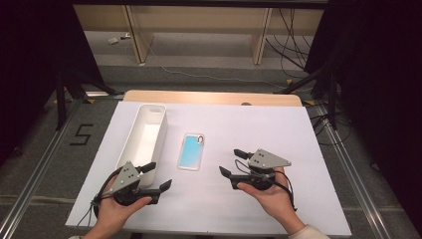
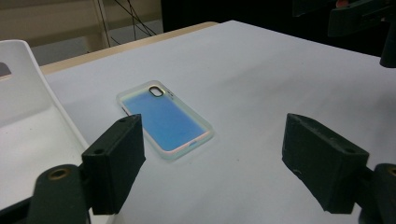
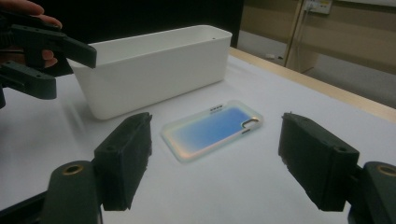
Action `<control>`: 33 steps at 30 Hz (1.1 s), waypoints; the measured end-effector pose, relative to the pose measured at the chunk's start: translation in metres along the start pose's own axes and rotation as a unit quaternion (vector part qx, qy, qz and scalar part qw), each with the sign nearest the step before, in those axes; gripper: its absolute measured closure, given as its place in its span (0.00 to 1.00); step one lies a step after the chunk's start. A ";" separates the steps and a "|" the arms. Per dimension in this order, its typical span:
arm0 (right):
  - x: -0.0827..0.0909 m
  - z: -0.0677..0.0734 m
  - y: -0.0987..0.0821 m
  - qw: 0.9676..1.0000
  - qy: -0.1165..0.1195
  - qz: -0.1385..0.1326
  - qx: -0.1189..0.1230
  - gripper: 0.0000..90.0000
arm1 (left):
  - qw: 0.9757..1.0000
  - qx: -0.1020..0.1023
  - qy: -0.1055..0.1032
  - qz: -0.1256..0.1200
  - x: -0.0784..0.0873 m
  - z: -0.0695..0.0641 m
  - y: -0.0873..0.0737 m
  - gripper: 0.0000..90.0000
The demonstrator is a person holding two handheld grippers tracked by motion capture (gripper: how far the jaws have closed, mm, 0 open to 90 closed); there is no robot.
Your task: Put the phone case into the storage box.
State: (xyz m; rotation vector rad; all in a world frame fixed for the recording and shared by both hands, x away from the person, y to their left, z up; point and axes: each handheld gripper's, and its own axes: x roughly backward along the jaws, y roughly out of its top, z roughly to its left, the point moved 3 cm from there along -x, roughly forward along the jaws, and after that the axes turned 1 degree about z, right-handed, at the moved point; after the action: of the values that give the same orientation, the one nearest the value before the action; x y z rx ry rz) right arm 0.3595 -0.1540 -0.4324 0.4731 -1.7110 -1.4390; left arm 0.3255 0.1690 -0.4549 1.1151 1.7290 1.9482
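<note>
Phone case [image 1: 192,151] flat on the white table cover [image 1: 278,124], near the middle of the table in the high view, blue iridescent back facing up, camera cutout at its far end. Untouched by either gripper. Just beside it, at its 9 o'clock, a long white plastic bin [image 1: 143,137], open top, standing upright with a narrow strip of cover between the two.

Left gripper [image 1: 158,176] at about 7 o'clock from the phone case, close against the near end of the bin, held in the person's left hand [image 1: 117,209]. Jaws wide apart, nothing between them. In the left gripper view: phone case [image 2: 164,119] ahead on the cover, nearer the left jaw, bin wall [image 2: 23,88] at 9 o'clock.

Right gripper [image 1: 231,162] at about 4 o'clock from the phone case, near but apart from it, held in the right hand [image 1: 271,196], jaws pointing toward the case. Jaws spread wide, empty. In the right gripper view: phone case [image 3: 212,130] lying ahead between the two jaws' lines, bin [image 3: 154,70] behind it at 11 o'clock, left gripper [image 3: 74,63] at 10 o'clock with fingertips [image 3: 28,8] above it.

Bare wooden table edge [image 1: 214,97] at 12 o'clock beyond the cover.
</note>
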 end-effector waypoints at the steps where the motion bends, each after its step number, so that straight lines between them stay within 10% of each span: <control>1: 0.003 -0.002 0.000 1.000 -0.010 -0.001 0.008 0.29 | 1.000 0.004 0.001 0.001 0.000 0.000 0.000 0.23; 13: 0.017 -0.003 -0.005 1.000 -0.016 0.005 -0.001 0.28 | 1.000 -0.021 0.001 0.008 -0.002 -0.003 0.004 0.25; 24: 0.026 -0.006 -0.010 1.000 -0.028 -0.009 -0.002 0.28 | 0.994 -0.069 -0.008 0.083 -0.023 0.006 0.041 0.29; 33: 0.037 -0.008 -0.015 0.999 -0.036 -0.002 -0.009 0.28 | 0.973 -0.128 -0.054 0.182 -0.056 0.007 0.060 0.33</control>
State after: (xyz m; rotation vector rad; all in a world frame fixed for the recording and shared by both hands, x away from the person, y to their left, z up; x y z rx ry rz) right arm 0.3414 -0.1903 -0.4339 0.4201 -1.7532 -1.4874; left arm 0.3826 0.1222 -0.4181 1.4877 1.2389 2.1921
